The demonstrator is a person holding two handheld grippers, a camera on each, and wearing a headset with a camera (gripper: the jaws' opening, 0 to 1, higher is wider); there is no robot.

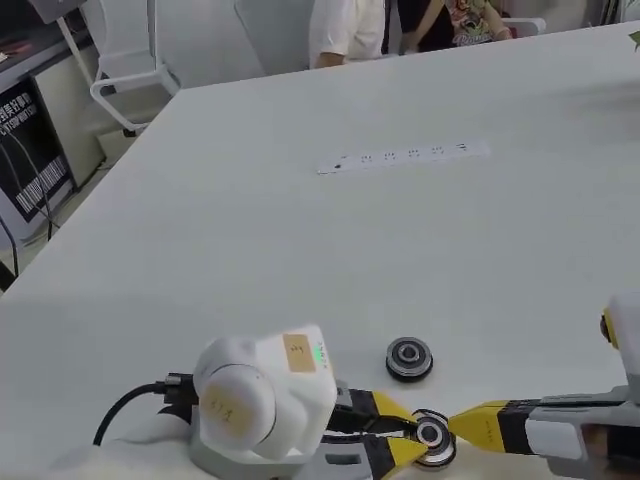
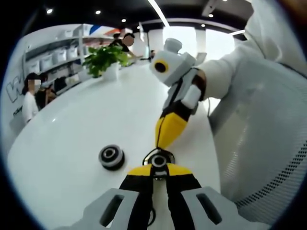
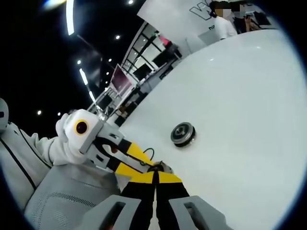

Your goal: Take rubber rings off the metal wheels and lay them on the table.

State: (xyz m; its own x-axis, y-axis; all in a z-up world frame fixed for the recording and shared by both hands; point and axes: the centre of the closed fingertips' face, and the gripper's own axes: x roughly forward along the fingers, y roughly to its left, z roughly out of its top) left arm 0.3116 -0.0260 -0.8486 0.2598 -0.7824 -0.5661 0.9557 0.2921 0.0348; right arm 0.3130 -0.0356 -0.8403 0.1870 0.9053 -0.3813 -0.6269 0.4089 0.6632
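1. Head view: The left tool (image 1: 415, 441) is clamped on a wheel (image 1: 433, 434) low over the worktop (image 1: 300, 250). The right tool (image 1: 458, 428) touches the wheel's opposite side. A second wheel (image 1: 408, 358) lies just beyond, apart from both.
2. Left gripper view: Risk: pulling the rubber ring (image 2: 158, 151) could twist the wheel out, because the tips hold only its rim. The wheel sits between those tips.
3. Right gripper view: The jaws are drawn nearly together at the wheel's edge. I cannot tell whether they pinch the ring. If the pinch slips, the ring stays on.

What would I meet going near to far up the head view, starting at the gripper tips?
held wheel → loose wheel → white power strip → person at the far edge
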